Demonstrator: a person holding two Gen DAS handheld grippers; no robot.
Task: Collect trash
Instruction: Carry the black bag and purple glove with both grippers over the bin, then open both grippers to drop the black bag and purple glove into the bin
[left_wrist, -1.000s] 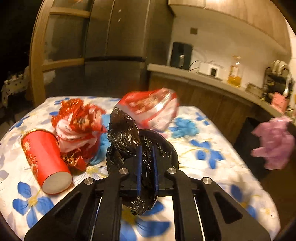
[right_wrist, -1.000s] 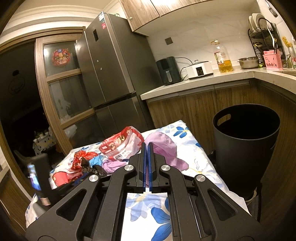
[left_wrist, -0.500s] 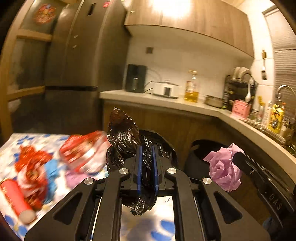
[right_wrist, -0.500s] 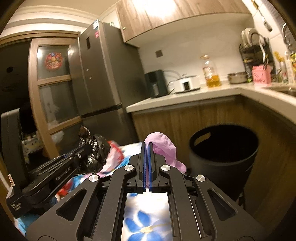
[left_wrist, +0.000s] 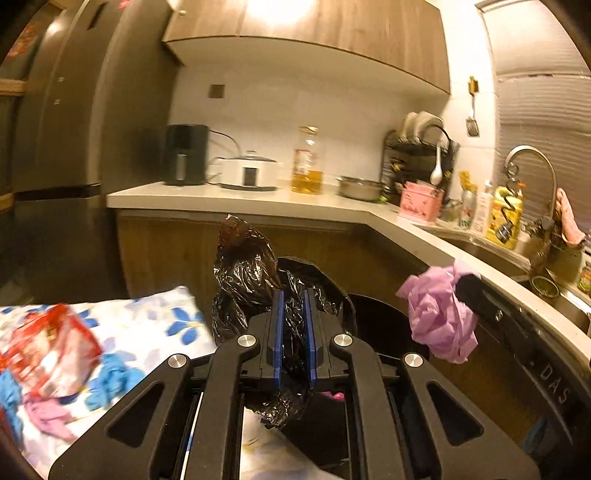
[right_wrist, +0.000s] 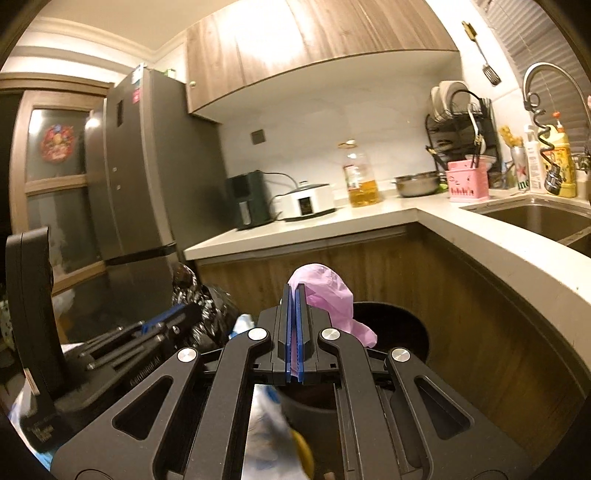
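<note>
A warm-lit kitchen: wood cabinets, a grey fridge (left_wrist: 55, 129), and an L-shaped counter (left_wrist: 258, 201) carrying appliances, an oil bottle and a dish rack.

From the left wrist view, the left tongs (left_wrist: 293, 332) are nearly closed on a crumpled black plastic bag (left_wrist: 251, 280), which bulges above the blue pads and hangs out below them. Just beyond the bag sits the dark opening of the black bin (left_wrist: 376, 317), down against the cabinets. Over to the right, the pink plastic bag (left_wrist: 439, 317) hangs from the other tool, near the bin's rim. At lower left, the floral table (left_wrist: 159, 321) is left with a red snack wrapper (left_wrist: 48, 350) and blue and pink scraps.

Over to the right wrist view: the right tongs (right_wrist: 294, 332) are pressed almost flat together on the pink plastic bag (right_wrist: 325, 291), which puffs up past the tips. The black bin (right_wrist: 399, 332) lies directly ahead and below. The left tool, with its black bag (right_wrist: 207, 314), rides alongside at left.

This looks like the carry step: both bags on their way to the bin. Next move calls for getting each bag squarely over the opening, then spreading the pads to drop it. More trash waits on the table afterwards.
</note>
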